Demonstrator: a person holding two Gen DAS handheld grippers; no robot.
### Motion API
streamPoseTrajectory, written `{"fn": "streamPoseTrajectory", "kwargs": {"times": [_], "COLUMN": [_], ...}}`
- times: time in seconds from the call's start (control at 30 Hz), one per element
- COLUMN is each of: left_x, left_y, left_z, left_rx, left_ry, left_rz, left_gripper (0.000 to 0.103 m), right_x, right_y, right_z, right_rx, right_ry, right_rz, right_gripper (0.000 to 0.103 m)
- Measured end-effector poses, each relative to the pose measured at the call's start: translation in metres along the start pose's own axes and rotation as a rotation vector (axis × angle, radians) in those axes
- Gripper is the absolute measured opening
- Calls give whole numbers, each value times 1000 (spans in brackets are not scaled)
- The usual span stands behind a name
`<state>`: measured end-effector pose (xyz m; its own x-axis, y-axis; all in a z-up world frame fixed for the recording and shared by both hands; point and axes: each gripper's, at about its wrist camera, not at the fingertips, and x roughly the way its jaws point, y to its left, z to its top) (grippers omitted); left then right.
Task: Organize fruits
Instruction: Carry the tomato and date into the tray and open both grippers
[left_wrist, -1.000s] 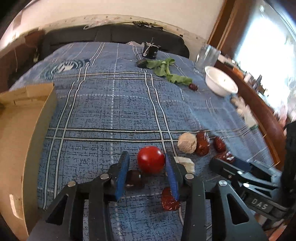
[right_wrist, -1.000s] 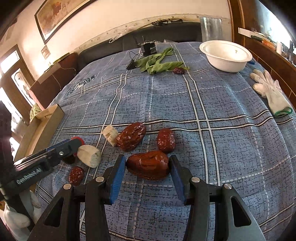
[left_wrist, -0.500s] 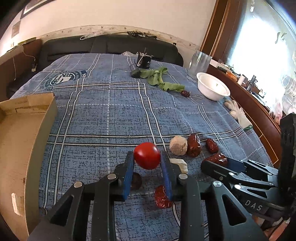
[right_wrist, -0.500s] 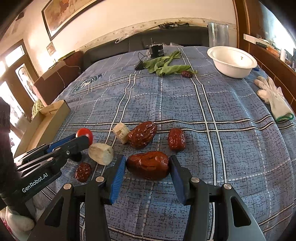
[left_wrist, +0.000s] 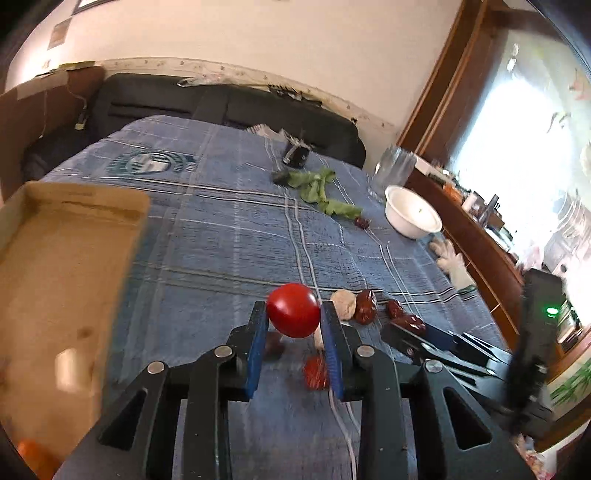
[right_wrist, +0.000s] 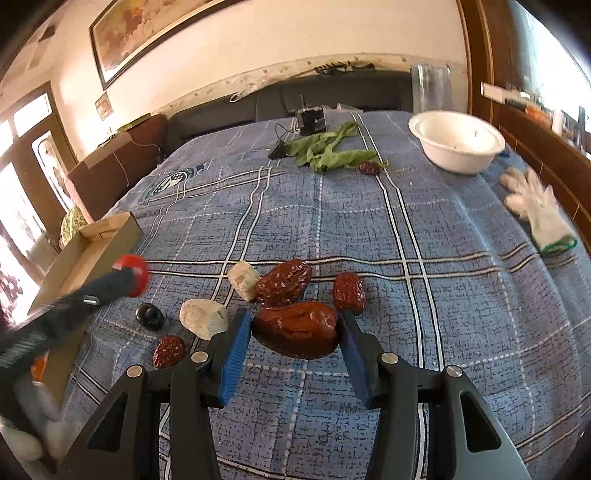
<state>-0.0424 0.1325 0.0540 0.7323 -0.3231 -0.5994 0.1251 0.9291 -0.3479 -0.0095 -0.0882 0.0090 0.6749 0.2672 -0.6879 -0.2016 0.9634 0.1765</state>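
A red cherry tomato (left_wrist: 293, 310) hangs above the blue plaid cloth (left_wrist: 229, 251), with my left gripper (left_wrist: 293, 326) shut on it; the right wrist view shows the same tomato (right_wrist: 131, 267) at the left, close to the cardboard box (right_wrist: 92, 254). My right gripper (right_wrist: 295, 338) is low over the cloth, its blue pads (right_wrist: 236, 341) pressing on both ends of a large glossy brown date (right_wrist: 297, 328). Around it lie two more dates (right_wrist: 284, 282) (right_wrist: 349, 291), two pale lumps (right_wrist: 203, 317) (right_wrist: 243, 278), a dark round fruit (right_wrist: 149, 316) and a small red date (right_wrist: 169, 350).
The open cardboard box (left_wrist: 62, 280) fills the left side. Far back on the cloth are green leaves (right_wrist: 325, 151), a lone date (right_wrist: 369, 168), a black device (right_wrist: 313, 120), a white bowl (right_wrist: 456, 142) and a glass jar (right_wrist: 430, 86). A white glove (right_wrist: 535, 206) lies at the right edge.
My left gripper shut on the tomato, lifted it off the cloth and carried it left towards the box. The right gripper stayed put around the large date.
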Motion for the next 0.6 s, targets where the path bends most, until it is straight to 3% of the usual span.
{"fn": "streamPoseTrajectory", "kwargs": {"times": [0.13,0.27,0.43,0.6], "left_x": [-48,-85,-107,-105], "left_y": [30,81,140,166], "left_z": [-4,-5,-9,-7], "left_rx": [-28,-117,-221,-229], "left_ry": [-36,-62,-57,-21], "left_rz": [71,182,277,333], "left_gripper": [28,28,28,28], "right_x": [-18,-31,-32,-25], "right_y": [25,74,136,191], "right_z": [-3,-7,-13,-21], "right_rx": [-32,-79,-158,-243], "right_ry": [-14,3,47,86], "right_rz": [57,187,316,382], "right_gripper": [52,53,53,53]}}
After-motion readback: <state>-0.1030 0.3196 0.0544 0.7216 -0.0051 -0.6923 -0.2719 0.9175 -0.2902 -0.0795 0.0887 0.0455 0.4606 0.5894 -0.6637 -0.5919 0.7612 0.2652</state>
